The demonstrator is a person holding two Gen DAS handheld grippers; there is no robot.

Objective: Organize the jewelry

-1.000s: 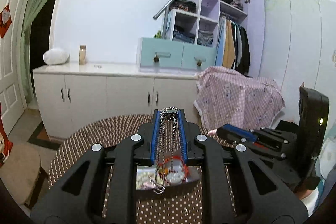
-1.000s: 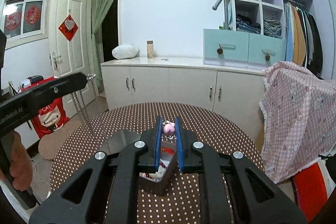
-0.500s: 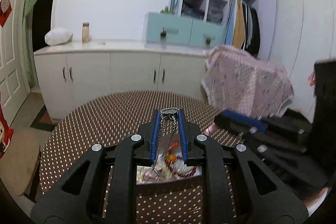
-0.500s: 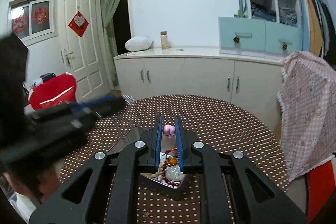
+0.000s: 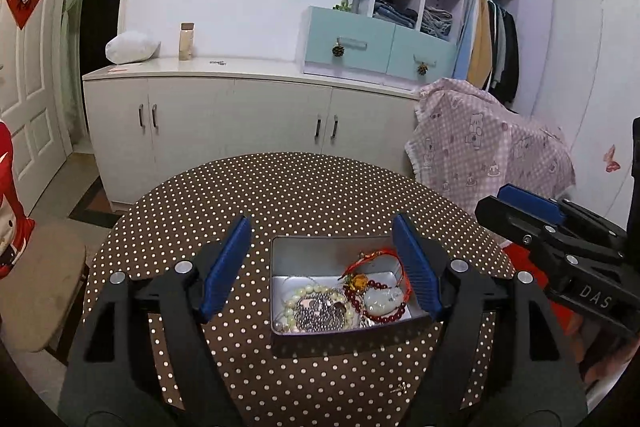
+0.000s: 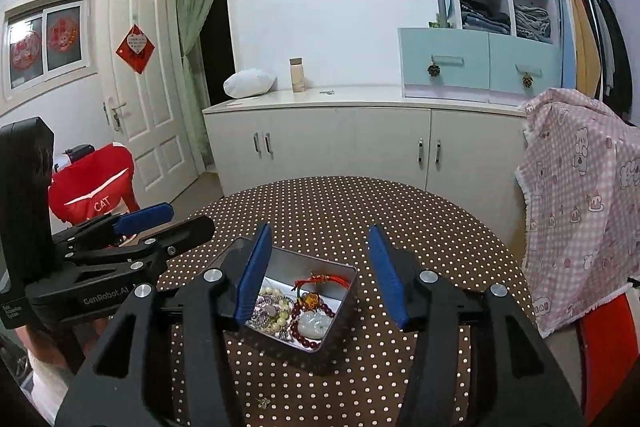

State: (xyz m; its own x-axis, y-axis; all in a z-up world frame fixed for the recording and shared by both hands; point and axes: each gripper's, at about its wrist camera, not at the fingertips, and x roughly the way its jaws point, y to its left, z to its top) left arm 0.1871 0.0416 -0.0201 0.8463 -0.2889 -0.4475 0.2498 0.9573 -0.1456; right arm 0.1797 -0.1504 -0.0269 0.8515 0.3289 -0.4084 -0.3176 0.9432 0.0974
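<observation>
Item: jewelry tin (image 5: pixel 344 337), lower centre, on dotted worktop (image 5: pixel 280 195) | left tongs (image 5: pixel 322 263), right tongs (image 6: pixel 318 273): just opened, empty | chain (image 5: pixel 320 315), pink charm now in tin; judged deposited.

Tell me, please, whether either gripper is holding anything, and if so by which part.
Nothing is held. The left gripper and right gripper have just opened, with nothing between their pads; the jewelry lies in the tin below.

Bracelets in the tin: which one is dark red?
The dark red round-bead bracelet, looped around the pale green stone pendant; the cream pearl-bead bracelet lies left of it.
</observation>
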